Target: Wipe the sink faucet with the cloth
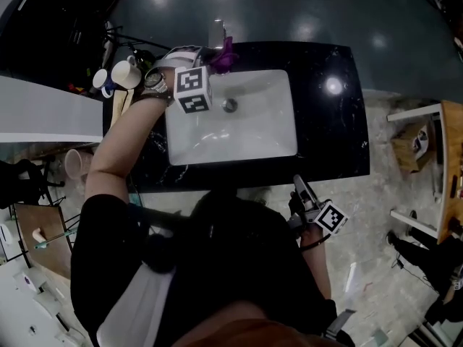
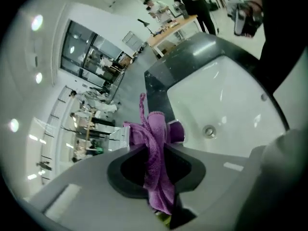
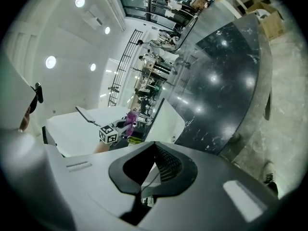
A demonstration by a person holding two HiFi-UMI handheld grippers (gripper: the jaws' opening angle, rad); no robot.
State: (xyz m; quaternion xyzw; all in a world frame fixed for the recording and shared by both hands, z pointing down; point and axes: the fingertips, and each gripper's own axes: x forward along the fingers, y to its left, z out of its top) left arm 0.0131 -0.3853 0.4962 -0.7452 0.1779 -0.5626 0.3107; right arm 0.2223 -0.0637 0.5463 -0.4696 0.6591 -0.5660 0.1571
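wiping step in hand | left gripper (image 2: 153, 134) pinches purple cloth (image 2: 156, 167) at back rim of sink (image 1: 268, 121), just beside faucet (image 1: 218, 35) | right gripper (image 3: 153, 150) pressed together, empty, low by the person's side | next, likely: draw cloth round the spout with a firm pinch

The purple cloth (image 2: 155, 148) covers part of the faucet (image 1: 217, 35). The background people (image 2: 154, 6) are too small to tell apart.
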